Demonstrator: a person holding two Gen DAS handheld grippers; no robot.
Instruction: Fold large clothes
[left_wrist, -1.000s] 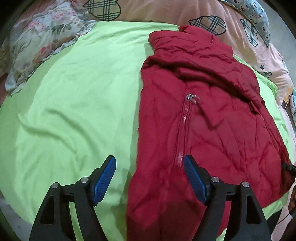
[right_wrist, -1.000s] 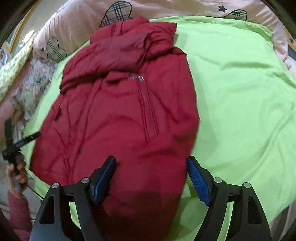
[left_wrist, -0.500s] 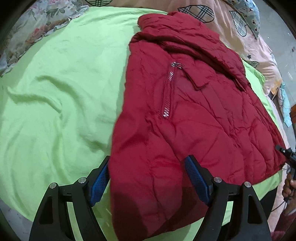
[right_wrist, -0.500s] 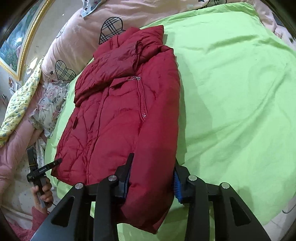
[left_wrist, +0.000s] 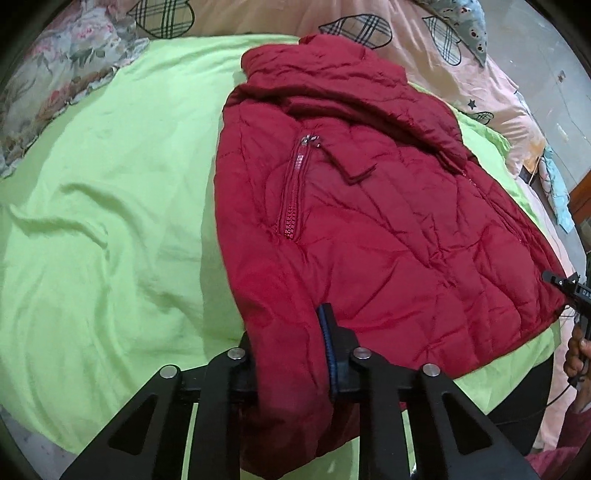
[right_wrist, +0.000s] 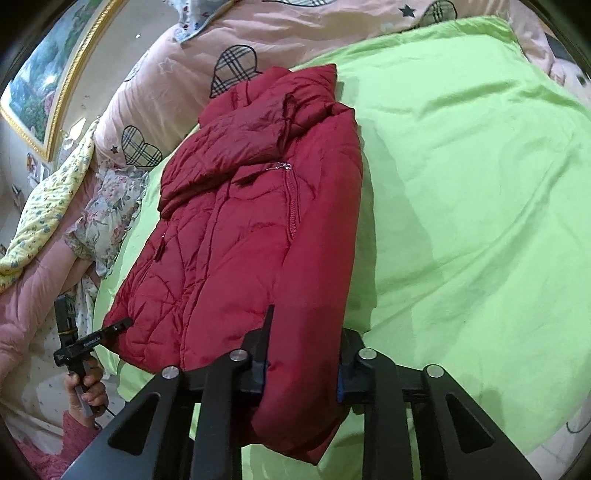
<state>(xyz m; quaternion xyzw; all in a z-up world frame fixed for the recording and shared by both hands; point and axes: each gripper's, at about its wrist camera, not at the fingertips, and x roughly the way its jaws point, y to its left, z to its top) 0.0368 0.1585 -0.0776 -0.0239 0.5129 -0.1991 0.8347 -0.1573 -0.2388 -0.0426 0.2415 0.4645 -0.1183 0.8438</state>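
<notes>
A dark red quilted jacket (left_wrist: 369, 206) lies on a lime green sheet (left_wrist: 110, 206), collar at the far end, a pocket zipper (left_wrist: 293, 192) on top. My left gripper (left_wrist: 288, 354) is shut on the jacket's near hem at its left edge. In the right wrist view the same jacket (right_wrist: 236, 229) lies left of the bare sheet (right_wrist: 480, 184). My right gripper (right_wrist: 303, 358) is shut on the jacket's near hem at its right edge. Both pinch a thick bunch of fabric.
Pink bedding with plaid hearts (left_wrist: 354, 26) lies beyond the jacket. A floral pillow (left_wrist: 55, 74) sits at the far left. A hand holding a black device (right_wrist: 79, 350) is beside the bed's edge; it also shows in the left wrist view (left_wrist: 576, 295). A framed picture (right_wrist: 48, 74) hangs on the wall.
Both grippers were open over the jacket's hem a second ago. The right closed on it first, then the left; both now grip the hem.
</notes>
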